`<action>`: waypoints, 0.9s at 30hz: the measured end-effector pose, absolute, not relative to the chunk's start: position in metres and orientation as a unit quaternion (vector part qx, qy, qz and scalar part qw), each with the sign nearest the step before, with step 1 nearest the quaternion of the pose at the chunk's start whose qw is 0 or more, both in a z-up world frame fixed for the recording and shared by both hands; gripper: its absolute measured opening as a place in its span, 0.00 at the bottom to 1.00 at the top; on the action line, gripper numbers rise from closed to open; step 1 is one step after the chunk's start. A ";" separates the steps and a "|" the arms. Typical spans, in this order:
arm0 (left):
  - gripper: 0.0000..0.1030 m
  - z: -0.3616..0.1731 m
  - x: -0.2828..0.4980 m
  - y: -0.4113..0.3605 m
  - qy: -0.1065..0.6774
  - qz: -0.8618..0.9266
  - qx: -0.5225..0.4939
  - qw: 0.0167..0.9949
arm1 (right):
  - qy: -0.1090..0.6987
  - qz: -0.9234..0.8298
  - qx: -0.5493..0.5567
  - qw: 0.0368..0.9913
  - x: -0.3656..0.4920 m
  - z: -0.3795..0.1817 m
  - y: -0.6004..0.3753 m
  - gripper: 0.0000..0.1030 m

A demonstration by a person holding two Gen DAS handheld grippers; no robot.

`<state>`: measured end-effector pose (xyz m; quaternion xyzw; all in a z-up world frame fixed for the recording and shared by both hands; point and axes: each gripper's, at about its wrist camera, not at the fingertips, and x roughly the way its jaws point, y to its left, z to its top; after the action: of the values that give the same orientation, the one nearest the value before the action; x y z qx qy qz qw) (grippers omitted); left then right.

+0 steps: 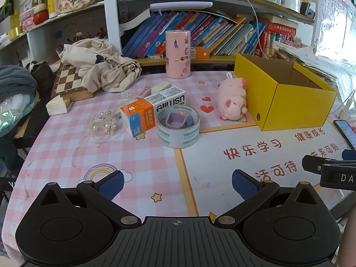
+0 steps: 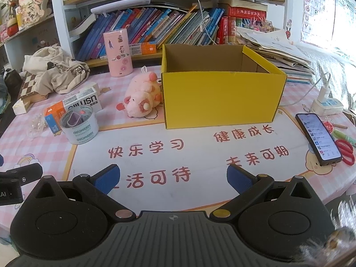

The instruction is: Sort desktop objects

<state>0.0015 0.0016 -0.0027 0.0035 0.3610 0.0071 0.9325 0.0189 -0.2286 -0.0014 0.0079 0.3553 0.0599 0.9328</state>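
Observation:
An open yellow box stands on the desk mat, showing nothing inside. A pink plush pig lies against its left side. Left of the pig sits a clear tape roll with a small purple cup inside it. Behind the roll lies an orange and white carton. A bead cluster rests further left. My left gripper is open above the near mat, holding nothing. My right gripper is open too, facing the box.
A pink cylinder stands at the back before a bookshelf. Crumpled cloth covers a chessboard at left. A phone, red scissors and a power strip lie at right.

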 end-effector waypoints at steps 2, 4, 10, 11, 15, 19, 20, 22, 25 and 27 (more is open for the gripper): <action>1.00 -0.002 0.002 0.001 0.362 0.008 0.003 0.932 | 0.355 0.060 0.008 0.933 0.019 -0.002 -0.228 1.00; 1.00 -0.001 0.003 0.001 0.362 0.008 0.003 0.932 | 0.356 0.060 0.007 0.933 0.020 -0.002 -0.229 1.00; 1.00 -0.001 0.004 0.003 0.363 0.010 0.003 0.932 | 0.357 0.062 0.005 0.932 0.022 -0.003 -0.226 1.00; 1.00 -0.001 0.005 0.003 0.363 0.011 0.002 0.932 | 0.357 0.063 0.005 0.932 0.023 -0.003 -0.225 1.00; 1.00 -0.001 0.006 0.004 0.364 0.011 0.003 0.932 | 0.357 0.063 0.003 0.932 0.023 -0.003 -0.223 1.00; 1.00 -0.002 0.007 0.005 0.365 0.010 0.004 0.931 | 0.358 0.063 0.002 0.932 0.024 -0.002 -0.222 1.00; 1.00 -0.002 0.008 0.005 0.365 0.011 0.004 0.931 | 0.358 0.063 0.002 0.932 0.024 -0.002 -0.222 1.00; 1.00 -0.002 0.009 0.006 0.366 0.012 0.003 0.930 | 0.358 0.064 0.001 0.931 0.025 -0.002 -0.222 1.00; 1.00 -0.003 0.010 0.006 0.367 0.011 0.003 0.930 | 0.358 0.063 0.001 0.931 0.026 -0.003 -0.221 1.00; 1.00 -0.003 0.011 0.006 0.368 0.010 0.004 0.930 | 0.359 0.062 0.002 0.931 0.027 -0.003 -0.220 1.00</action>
<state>0.0109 0.0063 -0.0032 0.0039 0.3681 0.0097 0.9297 0.0268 -0.2205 -0.0029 0.0016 0.3591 0.0624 0.9312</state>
